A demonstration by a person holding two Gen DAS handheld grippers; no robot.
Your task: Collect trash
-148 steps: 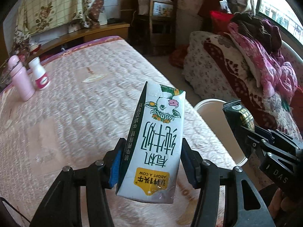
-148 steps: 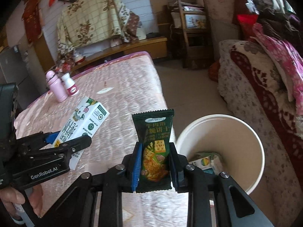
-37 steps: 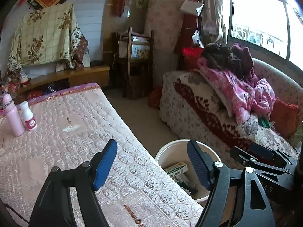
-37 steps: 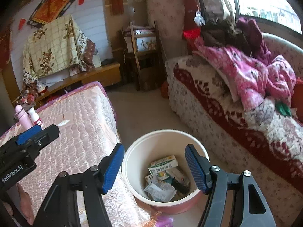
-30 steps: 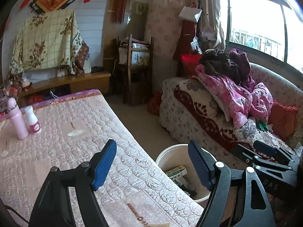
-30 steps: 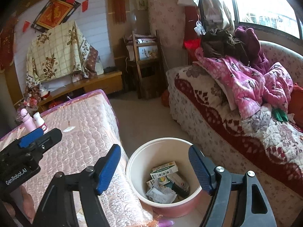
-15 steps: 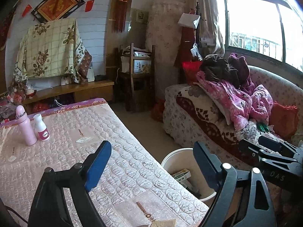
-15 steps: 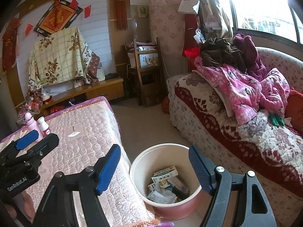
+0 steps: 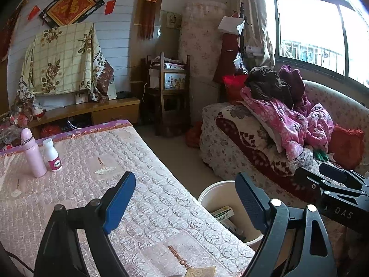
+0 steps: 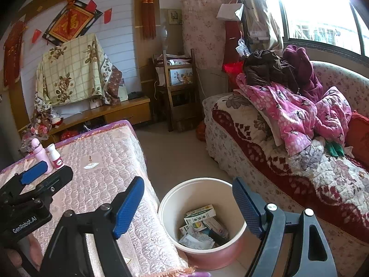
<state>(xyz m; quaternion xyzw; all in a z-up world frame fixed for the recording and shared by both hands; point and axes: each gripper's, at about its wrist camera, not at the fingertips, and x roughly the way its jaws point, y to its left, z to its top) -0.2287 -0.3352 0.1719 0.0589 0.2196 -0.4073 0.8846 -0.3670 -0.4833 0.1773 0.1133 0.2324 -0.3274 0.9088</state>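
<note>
A round cream bin with a pink base (image 10: 177, 198) stands on the floor between the covered table and the sofa. Several cartons and wrappers (image 10: 200, 214) lie inside it. Part of the bin (image 9: 214, 194) also shows in the left wrist view, with a carton (image 9: 222, 213) in it. My left gripper (image 9: 185, 204) is open and empty above the table's right edge. My right gripper (image 10: 188, 207) is open and empty, held above the bin. The left gripper's body (image 10: 34, 184) shows at the left of the right wrist view.
A table with a pink quilted cover (image 9: 69, 198) holds a pink bottle (image 9: 33, 153) and a small white bottle (image 9: 53, 155) at its far left. A sofa (image 10: 288, 173) piled with pink clothes is at the right. A wooden chair (image 10: 177, 87) and a low cabinet (image 10: 110, 113) stand at the back.
Both grippers held trash 4.9 s ago, a milk carton on the left and a snack packet on the right; both are now empty. Over the last second both have risen and drawn back from the bin.
</note>
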